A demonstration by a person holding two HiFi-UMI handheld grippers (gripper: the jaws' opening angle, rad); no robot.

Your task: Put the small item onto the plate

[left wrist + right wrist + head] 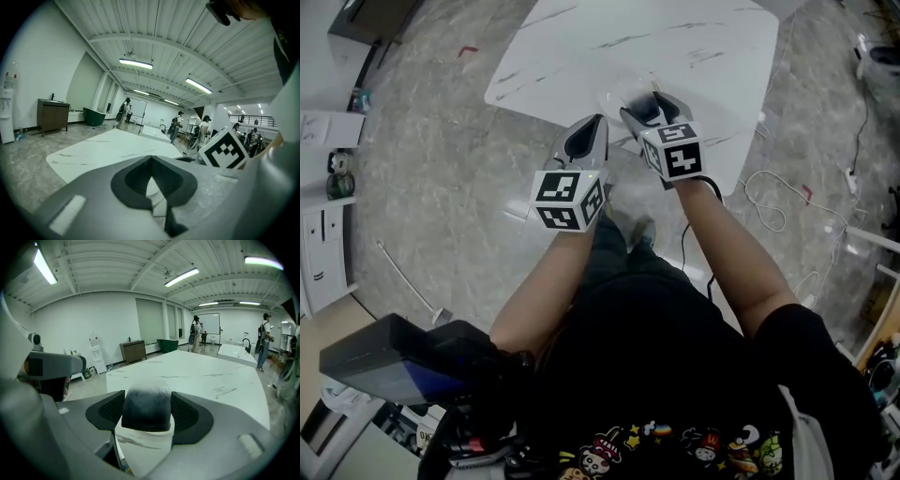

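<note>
My right gripper [651,103] hangs over the near edge of the white marble table [675,47]. It is shut on a small dark rounded item [146,408], which fills the space between the jaws of that gripper [146,414]. In the head view the item [652,109] shows only as a dark spot at the jaw tips. My left gripper [596,122] is just to the left, over the table's edge, and the tips of the left gripper [151,158] meet with nothing between them. A faint glassy outline [619,94] lies on the table by the right jaws; I cannot tell if it is the plate.
The right gripper's marker cube [225,150] shows close by in the left gripper view. Loose cables [769,197] lie on the grey floor at the right. A white cabinet [323,253] stands at the left. Several people stand far off beyond the table.
</note>
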